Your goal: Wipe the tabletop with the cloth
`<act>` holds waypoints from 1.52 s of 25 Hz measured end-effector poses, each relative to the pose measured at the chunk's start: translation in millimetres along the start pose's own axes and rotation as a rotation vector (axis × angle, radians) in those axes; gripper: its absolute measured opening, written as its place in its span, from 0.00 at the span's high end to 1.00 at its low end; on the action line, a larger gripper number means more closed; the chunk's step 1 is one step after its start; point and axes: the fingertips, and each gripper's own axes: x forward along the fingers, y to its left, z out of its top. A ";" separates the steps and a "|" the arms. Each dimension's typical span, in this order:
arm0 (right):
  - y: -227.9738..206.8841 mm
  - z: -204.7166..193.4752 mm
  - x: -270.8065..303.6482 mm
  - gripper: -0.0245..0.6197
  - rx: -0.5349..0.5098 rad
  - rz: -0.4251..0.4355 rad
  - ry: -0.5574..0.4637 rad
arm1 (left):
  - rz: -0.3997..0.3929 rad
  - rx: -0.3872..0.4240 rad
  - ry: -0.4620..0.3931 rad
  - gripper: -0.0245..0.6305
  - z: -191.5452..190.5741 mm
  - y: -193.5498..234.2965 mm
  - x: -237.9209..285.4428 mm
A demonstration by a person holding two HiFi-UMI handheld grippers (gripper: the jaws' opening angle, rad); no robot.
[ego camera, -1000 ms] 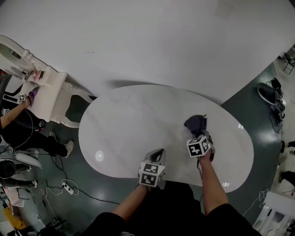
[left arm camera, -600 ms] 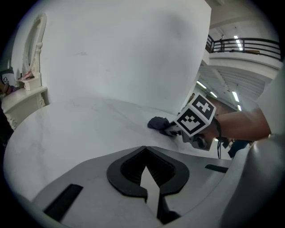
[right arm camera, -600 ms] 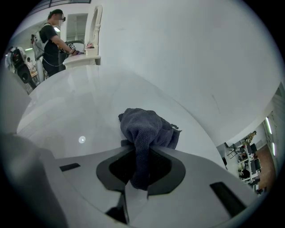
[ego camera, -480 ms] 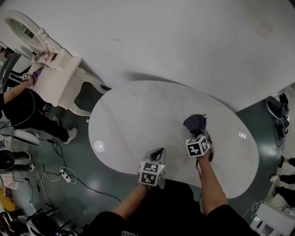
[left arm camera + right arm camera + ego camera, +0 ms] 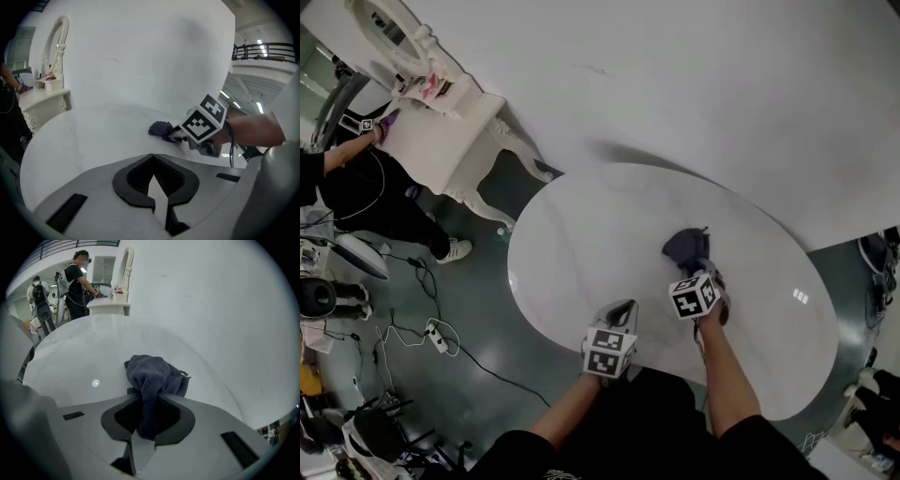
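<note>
The cloth (image 5: 686, 247) is dark blue-grey terry, bunched into a lump, with one fold pinched in the right gripper (image 5: 143, 430). It rests on the white oval tabletop (image 5: 600, 234), right of centre.

1. Bright, even indoor light; small lamp glare spots sit on the white tabletop (image 5: 600, 234).
2. A soft shadow falls on the wall (image 5: 722, 94) behind it.
3. Both gripper views bulge fisheye-like, with black corners.

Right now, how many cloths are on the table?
1. The dark cloth lies near the middle of the white table, pinched by the right gripper. The left gripper holds nothing; no other cloth shows.
</note>
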 end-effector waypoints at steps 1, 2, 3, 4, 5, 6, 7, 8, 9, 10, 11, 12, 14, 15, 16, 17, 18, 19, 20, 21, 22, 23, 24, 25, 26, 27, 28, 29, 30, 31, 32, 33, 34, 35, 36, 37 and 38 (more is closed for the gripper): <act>7.8 8.3 2.3 0.89 -0.020 0.015 -0.007 | 0.008 -0.006 0.000 0.95 0.9 6.7 -3.0; 16.0 16.9 4.8 0.89 -0.041 0.029 -0.014 | 0.015 -0.012 0.001 0.95 2.2 13.2 -5.7; 23.9 25.5 7.5 0.89 -0.061 0.038 -0.019 | 0.021 -0.018 0.001 0.95 3.3 19.9 -8.1; 31.1 34.1 10.5 0.89 -0.081 0.043 -0.022 | 0.028 -0.023 -0.001 0.95 4.5 27.2 -10.2; 37.5 42.7 13.4 0.89 -0.098 0.045 -0.025 | 0.037 -0.028 -0.006 0.95 5.8 34.9 -12.3; 43.3 51.3 16.2 0.89 -0.112 0.048 -0.029 | 0.046 -0.032 -0.012 0.95 7.3 42.7 -14.3; 48.7 59.8 18.9 0.89 -0.123 0.053 -0.033 | 0.056 -0.039 -0.018 0.95 8.5 50.5 -16.4; 54.1 68.1 21.7 0.89 -0.133 0.060 -0.038 | 0.064 -0.046 -0.020 0.95 9.0 57.8 -18.4; 59.6 76.4 24.7 0.89 -0.141 0.070 -0.044 | 0.071 -0.054 -0.019 0.95 8.7 64.9 -20.1; 65.9 85.0 27.6 0.89 -0.147 0.086 -0.051 | 0.076 -0.061 -0.018 0.95 7.8 72.0 -21.2; 73.6 94.3 30.4 0.89 -0.150 0.108 -0.060 | 0.082 -0.067 -0.018 0.95 6.7 78.7 -22.2; 82.3 104.2 33.0 0.89 -0.155 0.132 -0.070 | 0.088 -0.073 -0.018 0.95 5.8 85.1 -23.3; 100.9 125.4 38.9 0.89 -0.187 0.165 -0.088 | 0.103 -0.084 -0.019 0.95 5.2 97.4 -25.9; 110.2 136.3 42.4 0.89 -0.214 0.175 -0.097 | 0.111 -0.088 -0.022 0.95 5.6 103.8 -27.3; 119.5 147.4 46.2 0.89 -0.239 0.184 -0.106 | 0.120 -0.091 -0.025 0.95 5.8 110.5 -28.9; 128.8 158.4 50.0 0.89 -0.261 0.195 -0.114 | 0.129 -0.093 -0.028 0.95 5.7 117.6 -31.1; 138.4 169.2 53.6 0.89 -0.278 0.207 -0.122 | 0.140 -0.097 -0.029 0.95 4.9 125.1 -34.1; 148.6 179.9 56.8 0.89 -0.294 0.224 -0.130 | 0.153 -0.103 -0.031 0.95 3.5 132.9 -37.6; 159.5 190.7 59.5 0.89 -0.309 0.244 -0.140 | 0.167 -0.110 -0.032 0.95 1.7 140.8 -41.3; 170.3 201.4 62.0 0.89 -0.328 0.263 -0.152 | 0.180 -0.118 -0.034 0.95 -0.1 148.5 -44.9; 180.4 211.9 64.4 0.89 -0.354 0.276 -0.164 | 0.194 -0.125 -0.036 0.95 -1.6 155.9 -48.6; 189.5 222.4 67.0 0.89 -0.389 0.278 -0.175 | 0.206 -0.131 -0.041 0.95 -2.8 162.8 -52.4; 198.2 232.8 69.7 0.89 -0.430 0.275 -0.187 | 0.218 -0.139 -0.046 0.95 -4.1 169.1 -56.7; 207.0 242.6 72.4 0.89 -0.472 0.272 -0.198 | 0.228 -0.147 -0.049 0.95 -5.9 174.6 -61.2; 215.9 251.6 75.1 0.89 -0.510 0.272 -0.208 | 0.237 -0.156 -0.048 0.95 -8.5 179.5 -65.7; 224.2 259.8 77.8 0.89 -0.544 0.272 -0.218 | 0.246 -0.165 -0.047 0.95 -11.6 183.8 -69.7; 231.7 267.5 80.3 0.89 -0.576 0.270 -0.227 | 0.255 -0.174 -0.046 0.95 -14.4 187.7 -73.2; 238.1 274.7 82.7 0.89 -0.607 0.267 -0.238 | 0.261 -0.184 -0.048 0.95 -16.2 190.9 -76.0; 243.2 281.6 85.2 0.89 -0.639 0.261 -0.250 | 0.266 -0.192 -0.051 0.95 -17.4 193.4 -78.0; 247.0 287.9 87.8 0.89 -0.672 0.254 -0.262 | 0.268 -0.196 -0.052 0.95 -18.1 195.1 -79.3; 249.9 293.3 90.0 0.89 -0.704 0.250 -0.273 | 0.268 -0.199 -0.052 0.95 -18.8 196.0 -80.4; 251.9 297.7 91.3 0.89 -0.731 0.250 -0.282 | 0.266 -0.199 -0.050 0.95 -19.4 196.2 -81.4; 252.4 301.2 91.9 0.89 -0.750 0.253 -0.289 | 0.262 -0.198 -0.048 0.95 -20.0 195.7 -82.3; 250.9 303.5 92.7 0.89 -0.758 0.255 -0.294 | 0.258 -0.196 -0.046 0.95 -20.4 194.8 -82.6; 246.8 304.8 94.4 0.89 -0.751 0.253 -0.295 | 0.253 -0.192 -0.045 0.95 -20.6 193.7 -81.9; 239.5 305.6 96.8 0.89 -0.732 0.245 -0.293 | 0.247 -0.187 -0.044 0.95 -20.5 192.3 -79.9; 229.5 305.8 99.3 0.89 -0.707 0.231 -0.289 | 0.240 -0.180 -0.043 0.95 -20.0 190.6 -77.1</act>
